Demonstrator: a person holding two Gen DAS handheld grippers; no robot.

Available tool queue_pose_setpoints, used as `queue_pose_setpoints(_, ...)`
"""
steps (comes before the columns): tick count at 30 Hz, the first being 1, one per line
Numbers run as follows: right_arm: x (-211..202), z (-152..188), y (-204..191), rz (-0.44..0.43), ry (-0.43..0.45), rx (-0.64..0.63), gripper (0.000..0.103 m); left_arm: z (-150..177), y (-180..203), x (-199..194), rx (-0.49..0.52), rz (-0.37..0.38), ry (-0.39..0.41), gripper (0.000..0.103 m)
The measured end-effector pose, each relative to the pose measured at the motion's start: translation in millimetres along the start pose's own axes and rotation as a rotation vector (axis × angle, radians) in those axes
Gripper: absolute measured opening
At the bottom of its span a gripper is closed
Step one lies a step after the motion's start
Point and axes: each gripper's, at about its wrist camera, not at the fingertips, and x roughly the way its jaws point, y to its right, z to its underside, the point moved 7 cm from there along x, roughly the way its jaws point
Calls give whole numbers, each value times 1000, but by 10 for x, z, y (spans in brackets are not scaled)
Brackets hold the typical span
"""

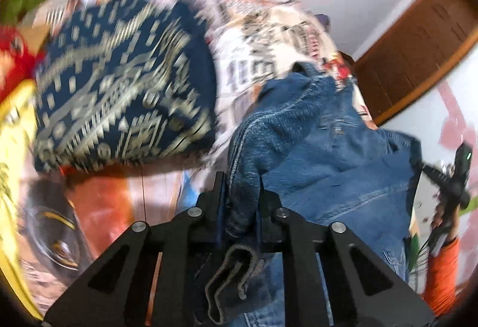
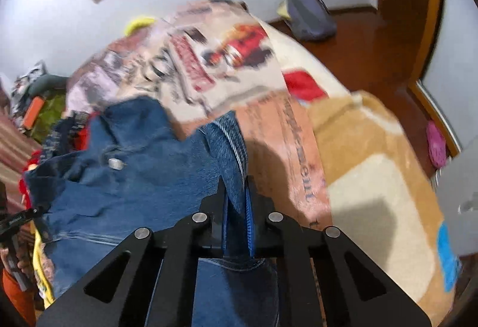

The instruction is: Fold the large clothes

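Observation:
A blue denim garment [image 1: 322,147] lies bunched on a printed blanket [image 1: 269,37] spread over a bed. My left gripper [image 1: 240,186] is shut on a thick fold of the denim, and a frayed hem hangs out behind its fingers. In the right wrist view the same denim garment [image 2: 140,165] shows a metal button, and my right gripper [image 2: 237,192] is shut on its seamed edge. The other gripper [image 1: 451,186], held by a hand with an orange sleeve, shows at the right edge of the left wrist view. Both views are blurred.
A dark blue cushion with a gold pattern [image 1: 119,85] sits to the left of the denim. Red, yellow and green clothes [image 2: 44,123] are piled at the bed's left. A wooden floor [image 2: 373,58], a grey bag [image 2: 310,13] and a pink shoe [image 2: 436,144] lie beyond the bed's right side.

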Motion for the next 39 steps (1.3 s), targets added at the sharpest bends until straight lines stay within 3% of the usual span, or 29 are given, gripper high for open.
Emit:
queue_pose_setpoints(8, -429, -347, -350, -35, 127, -109, 8, -421, 437, -385, 81, 41, 122, 11)
queue_pose_setpoints(12, -367, -571, -471, -15, 141, -149, 8, -669, 466, -276, 70, 49, 132, 11)
queue_pose_setpoints(15, -290, -722, -468, 9, 155, -151, 8, -829, 410, -137, 74, 12, 138, 11)
queue_pose_setpoints(20, 107, -878, -264, 84, 125, -133, 8, -966, 43, 216, 1, -36, 99, 11)
queue_pose_setpoints(24, 571, -833, 77, 99, 47, -48, 8, -972, -347, 578, -69, -83, 43, 12)
queue_pose_setpoints(28, 884, -690, 309, 106, -3, 16, 8, -887, -601, 785, -148, -40, 27, 16)
queue_pose_setpoints(33, 1043, -599, 357, 186, -21, -19, 14, -843, -498, 724, -46, -92, 35, 17)
queue_pose_setpoints(39, 771, -619, 137, 312, -14, -172, 22, -826, -370, 517, 36, -187, 38, 17)
